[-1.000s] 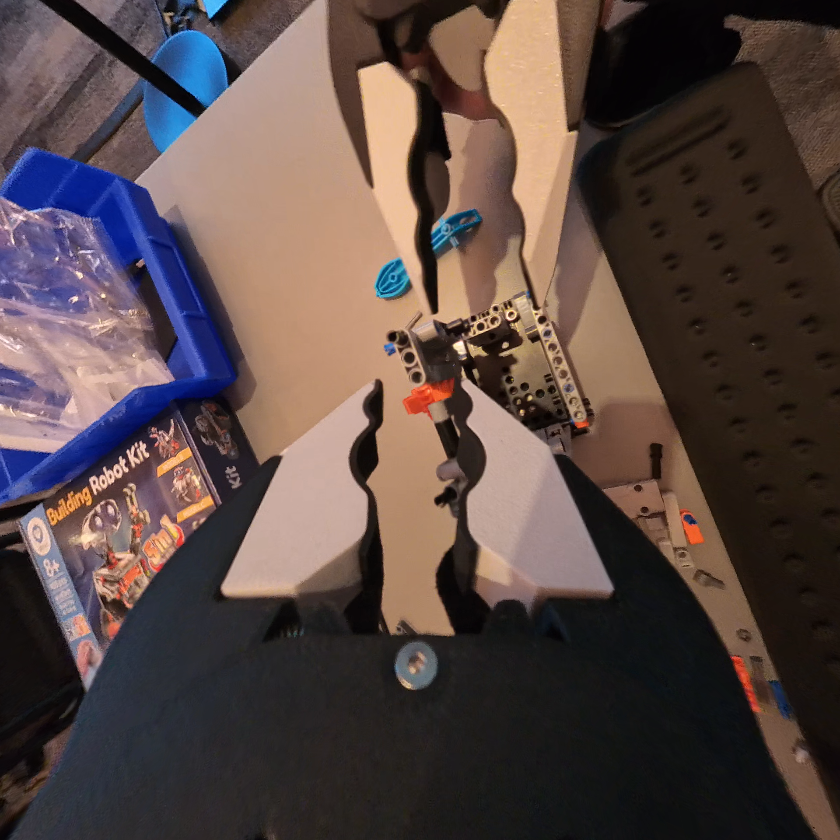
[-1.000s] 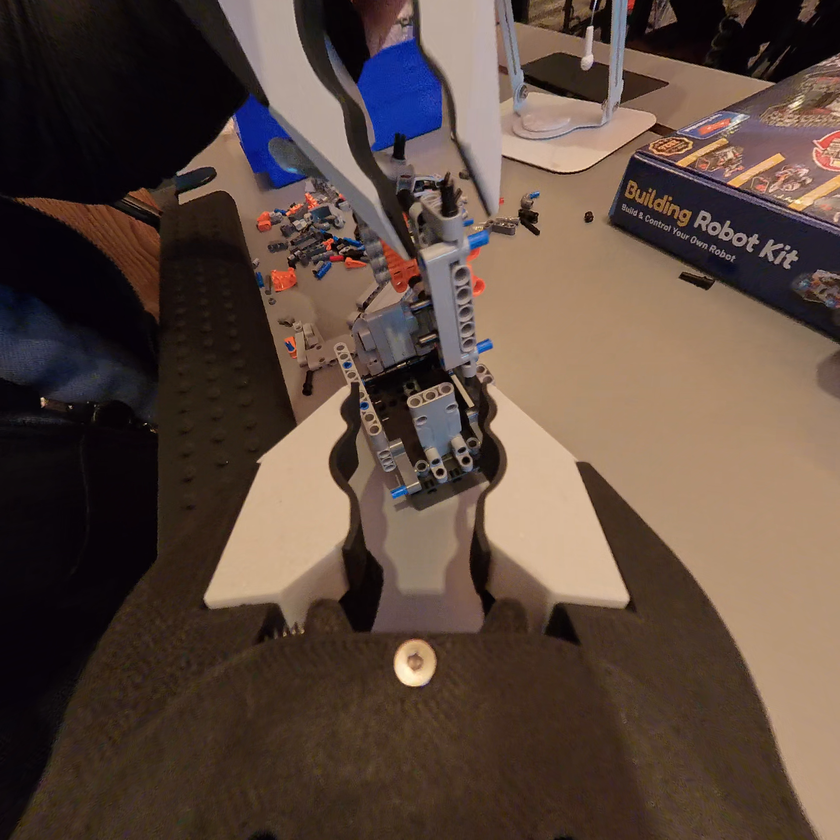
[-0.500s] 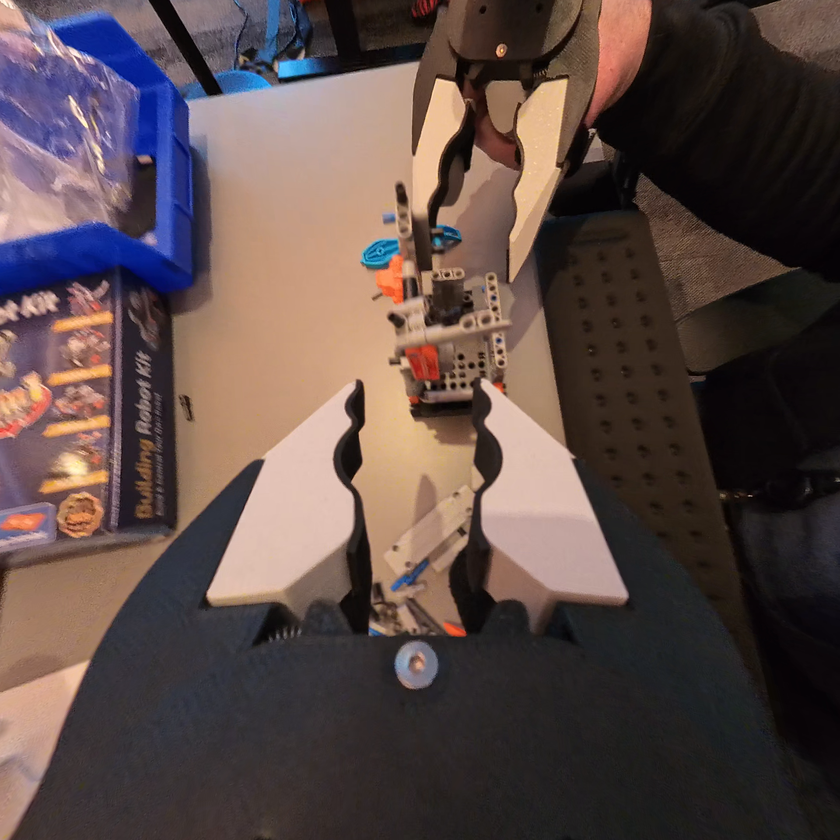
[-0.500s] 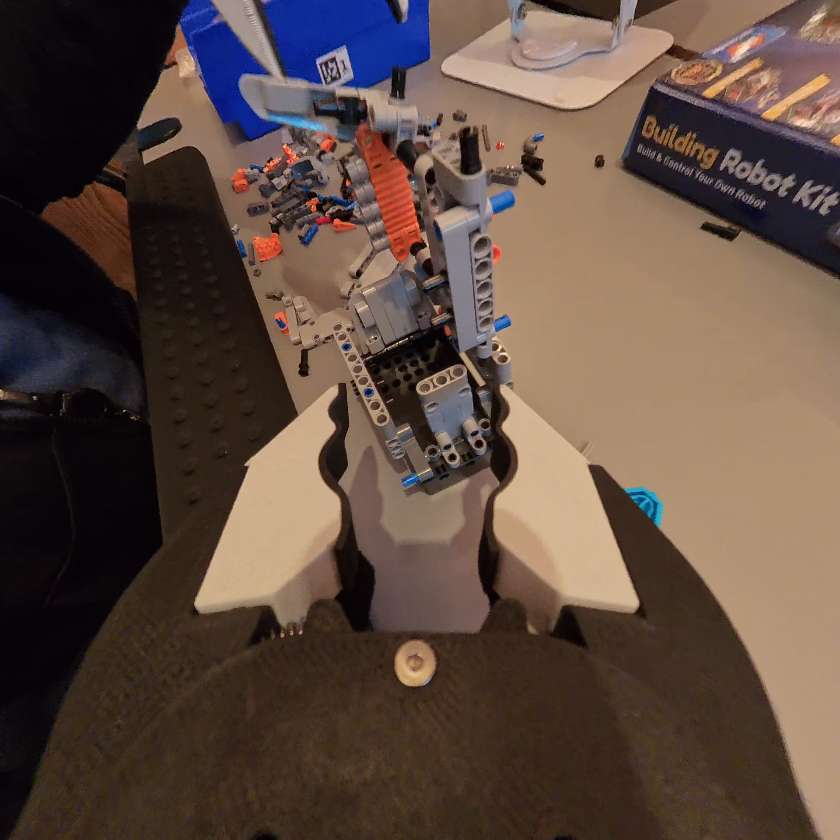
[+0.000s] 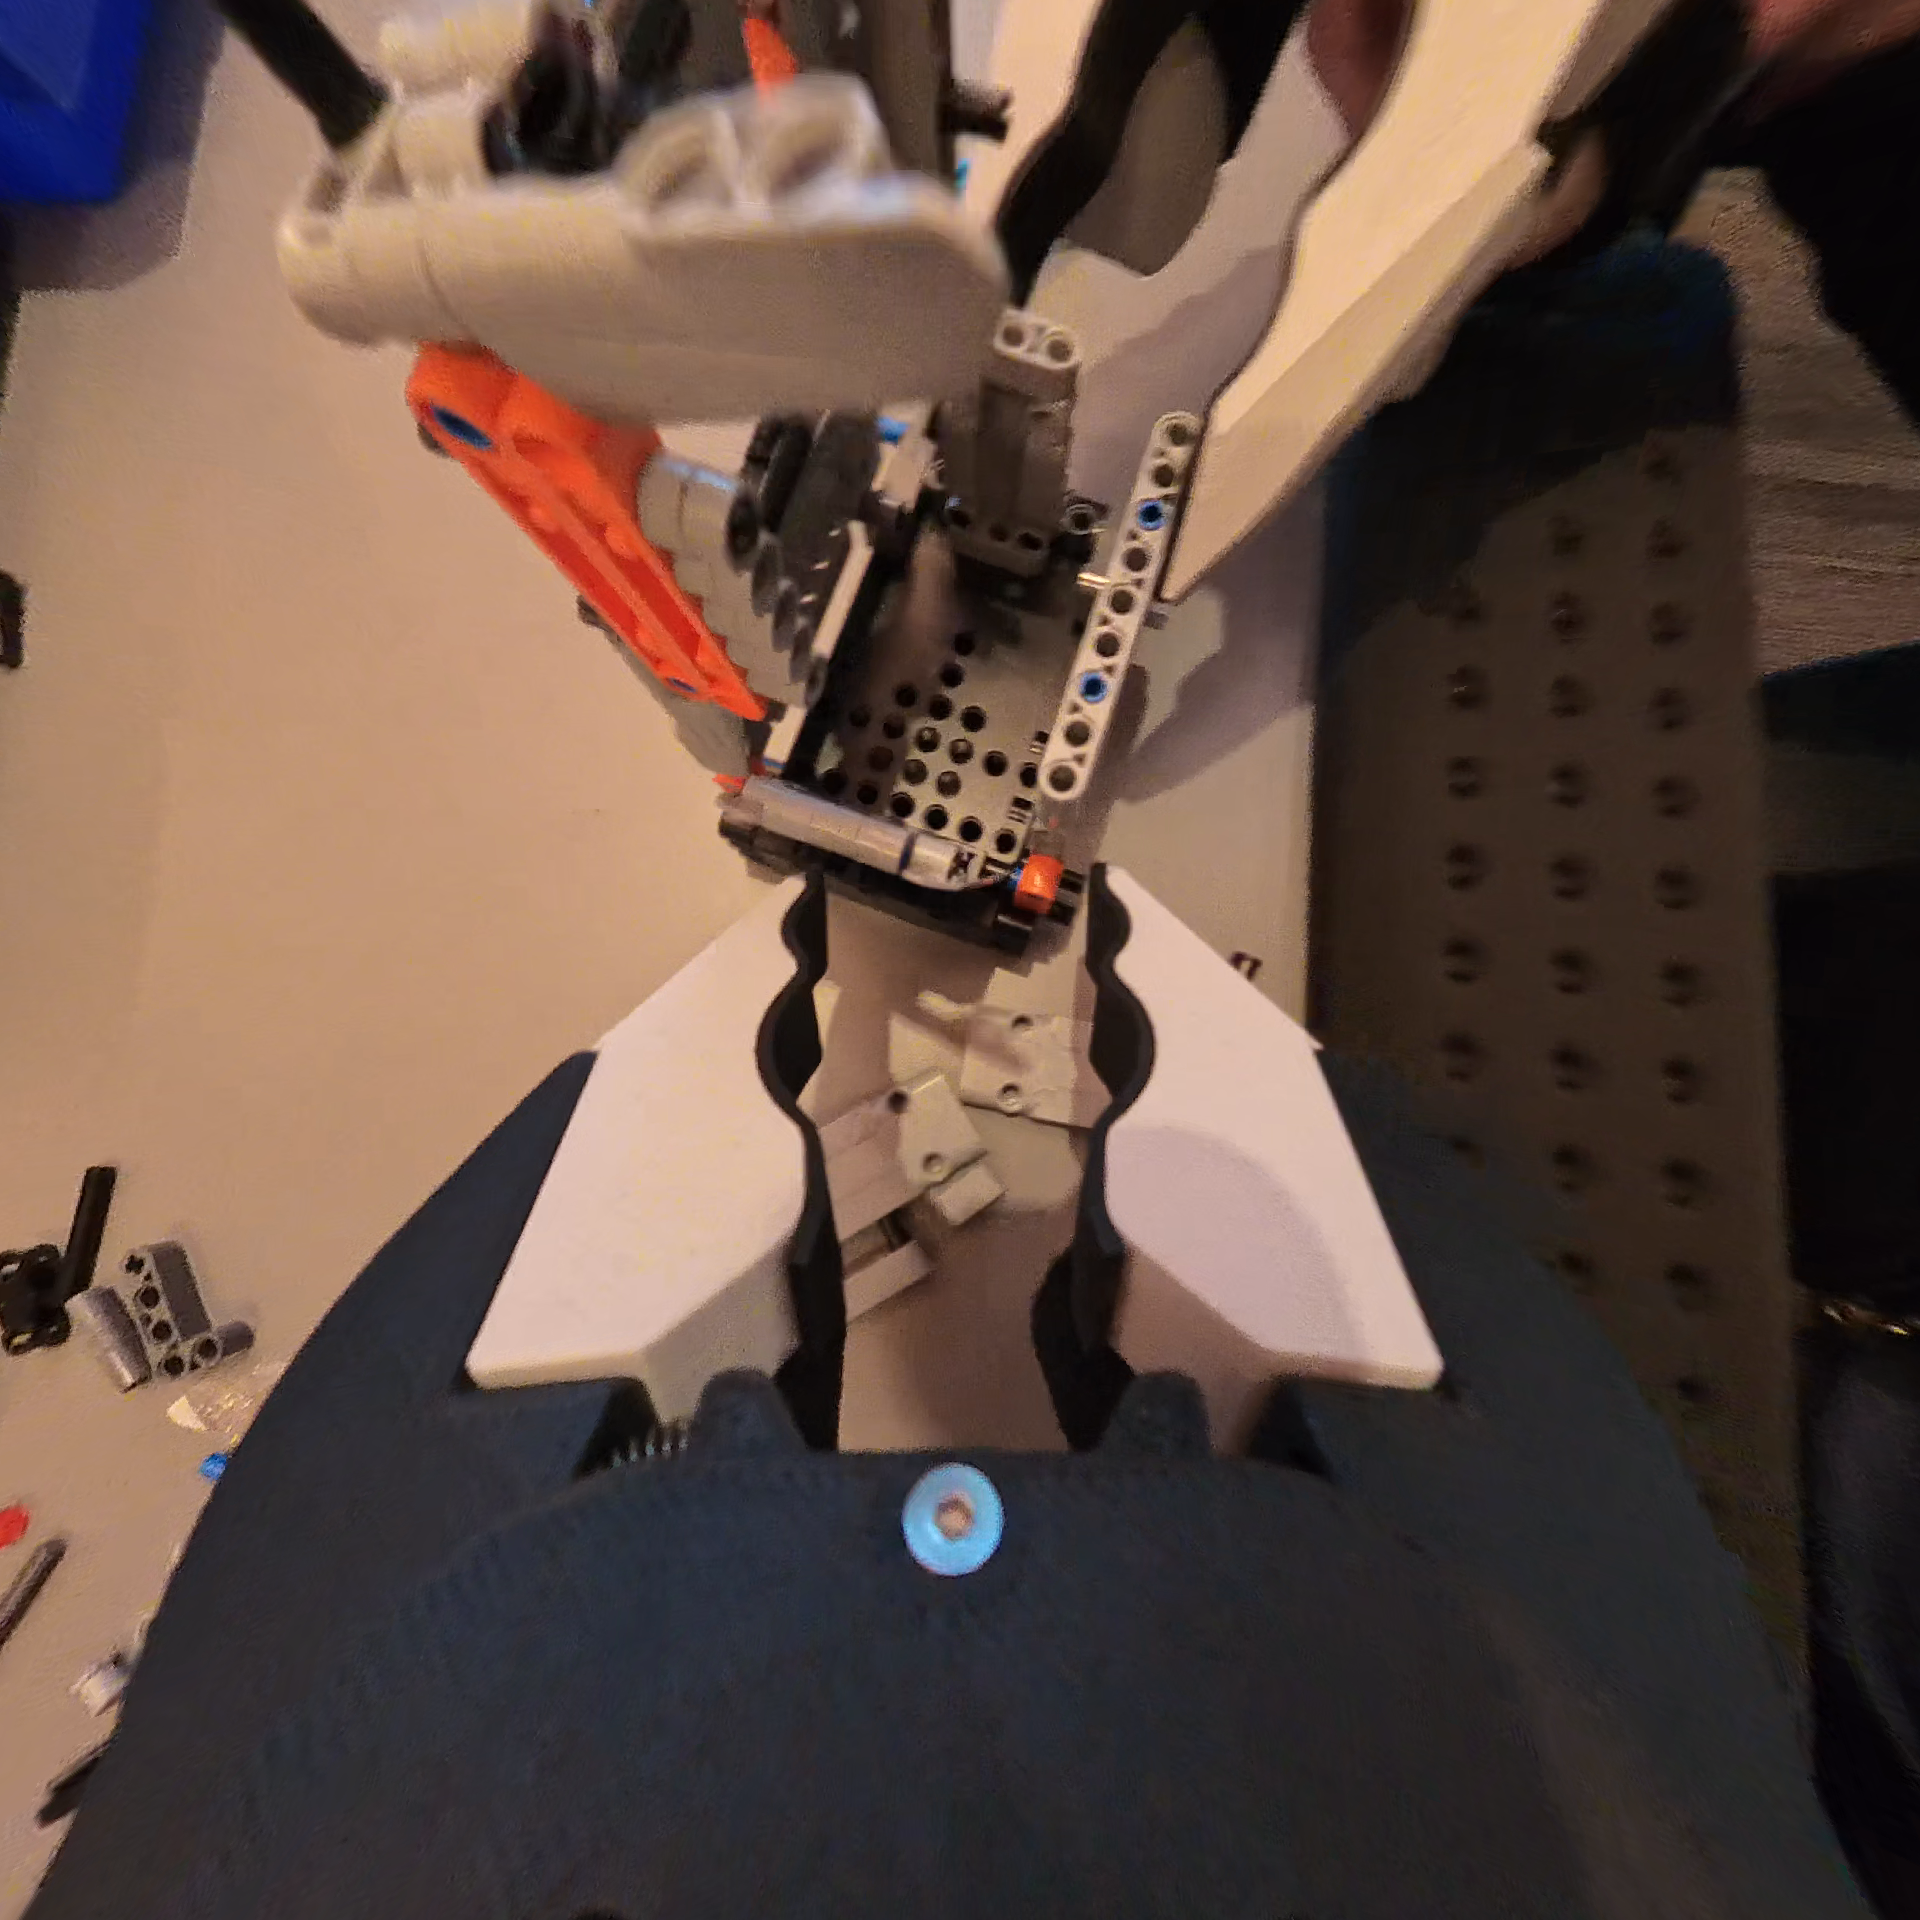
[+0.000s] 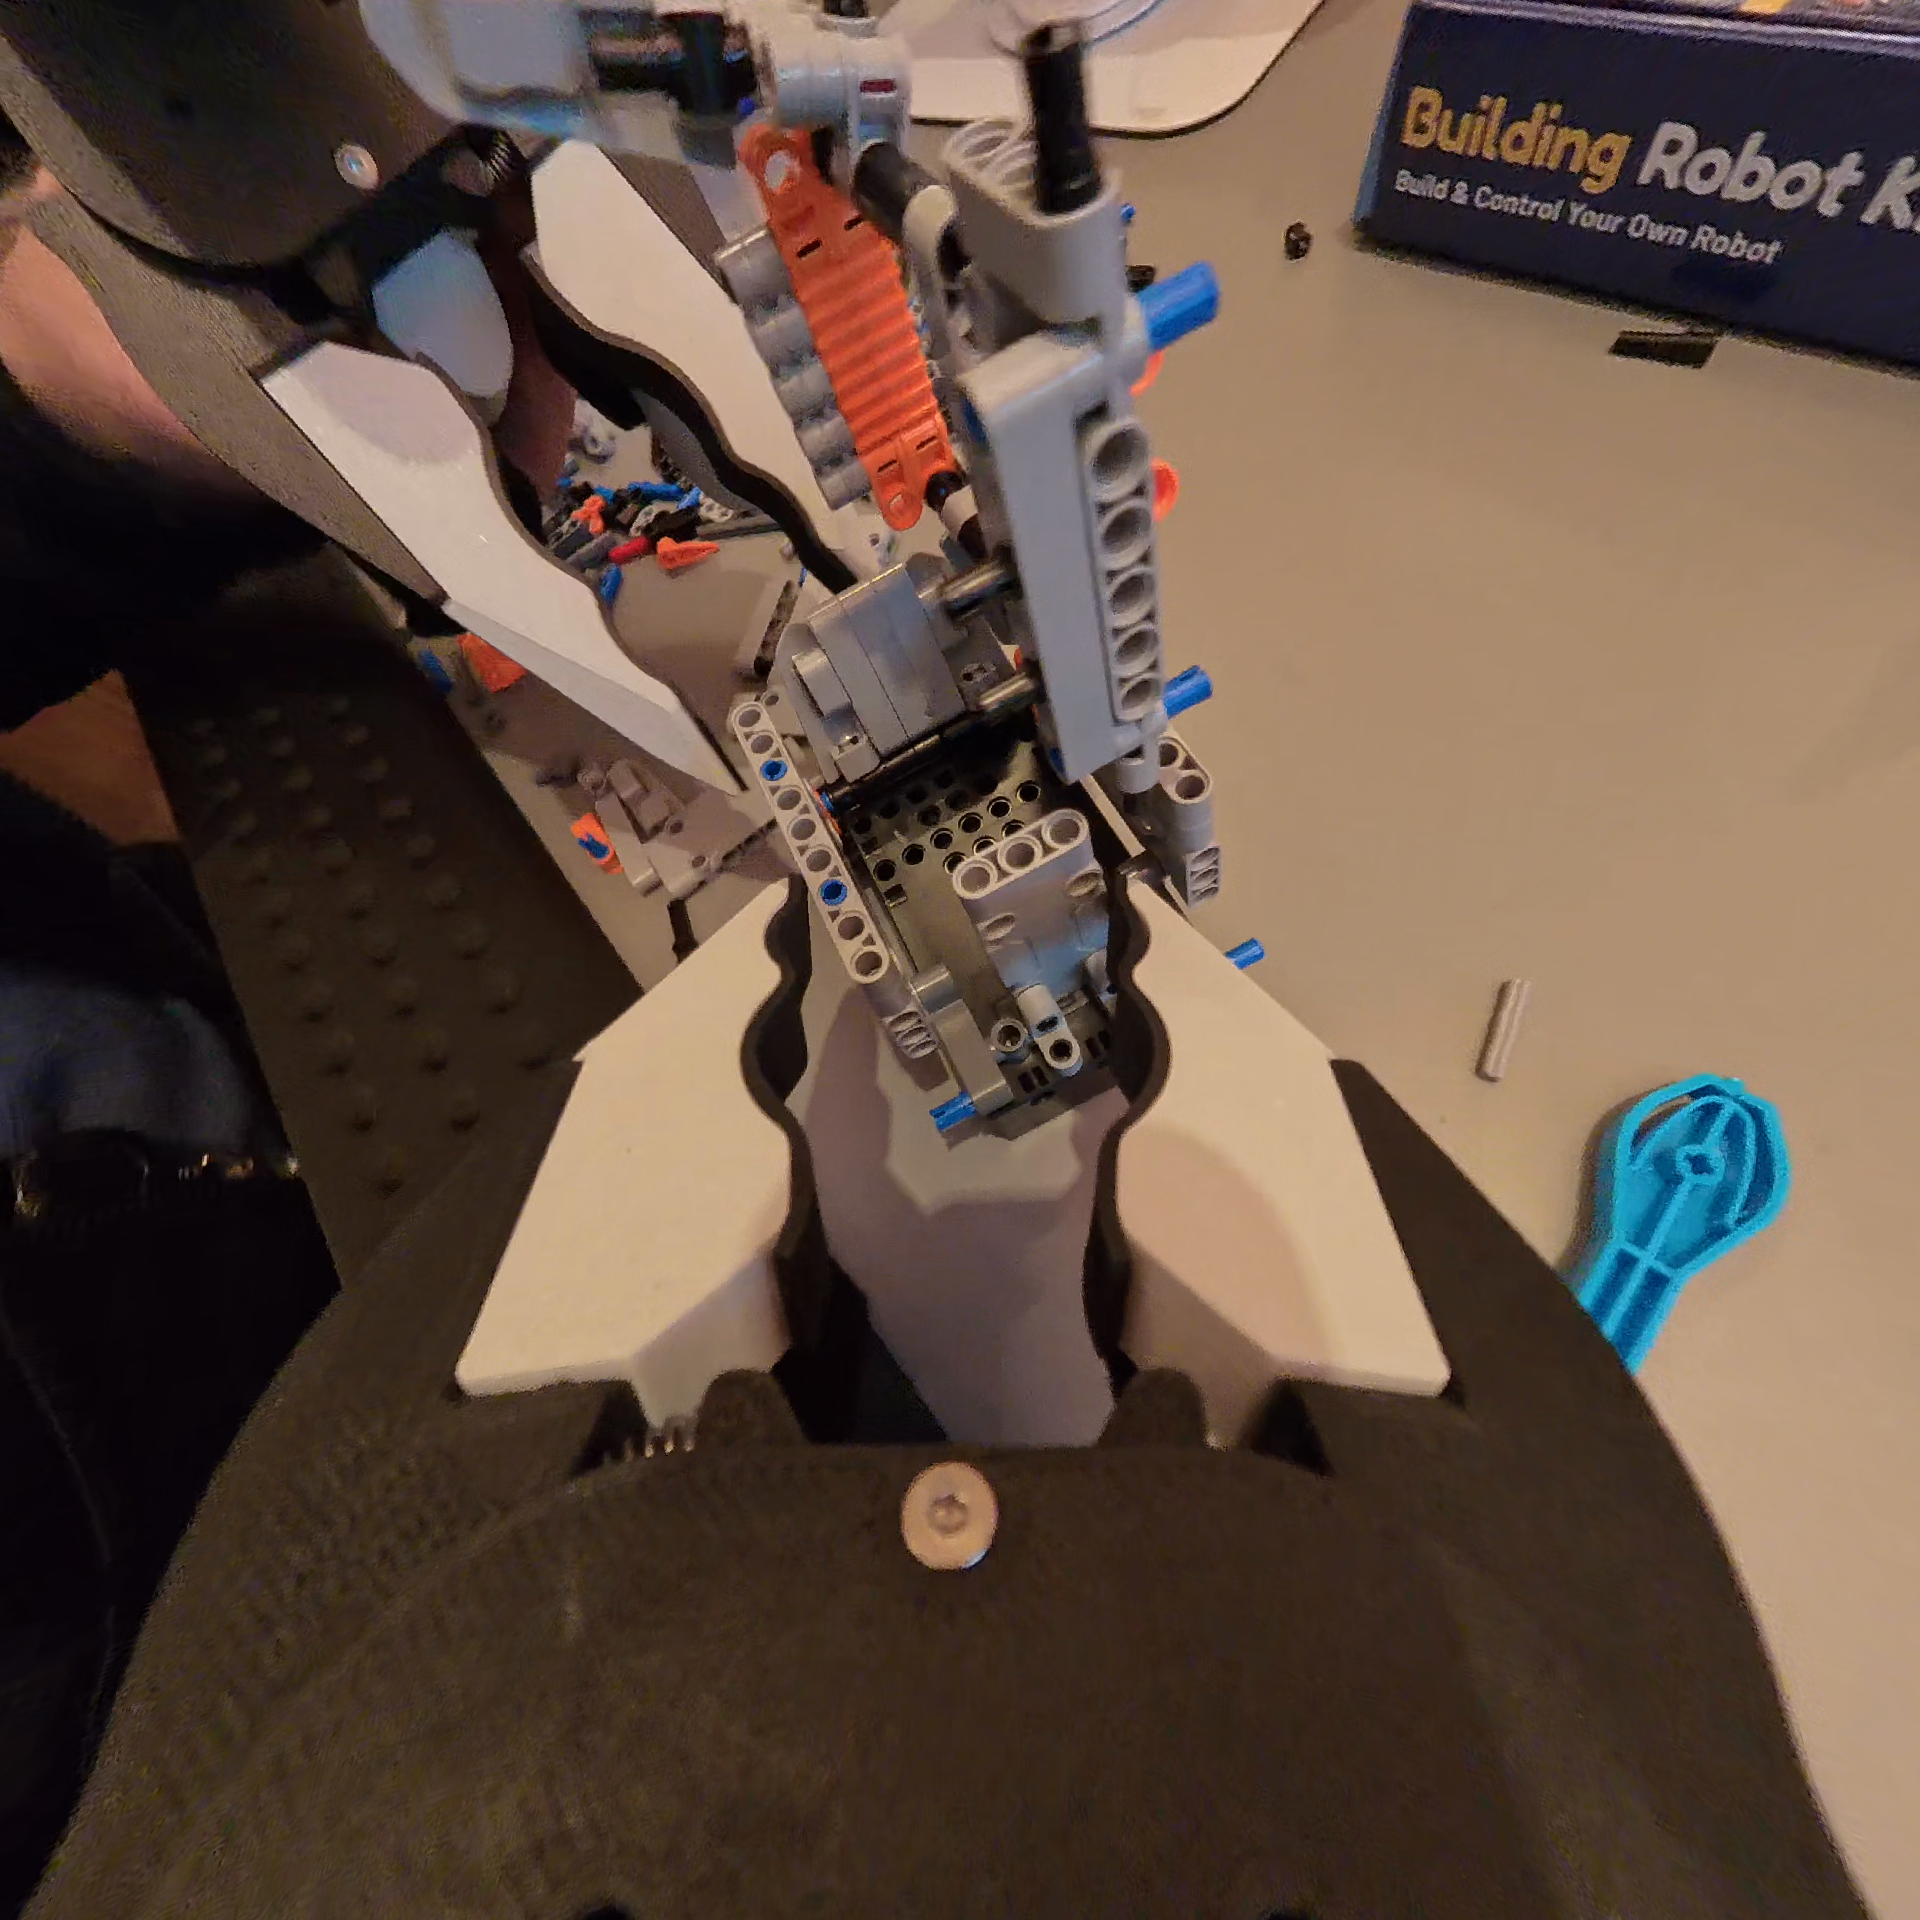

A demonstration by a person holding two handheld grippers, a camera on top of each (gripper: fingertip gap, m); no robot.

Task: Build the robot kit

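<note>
A dark blue kit box lies at one o'clock on the grey table. A blue plastic tool sits at three o'clock, a short grey pin beside it. Loose bricks scatter at eleven o'clock; a black perforated mat at nine.

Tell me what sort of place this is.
Probably a hobby or workshop table: a half-built brick model, loose building pieces scattered on it, and a boxed robot kit nearby.

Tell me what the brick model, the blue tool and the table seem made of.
Brick model: moulded hard plastic, semi-gloss, with crisp pin holes in its beams. Blue tool: likely plastic too, uniform colour, ribbed handle. Table: smooth matte grey top, perhaps laminate; no grain shows.
</note>
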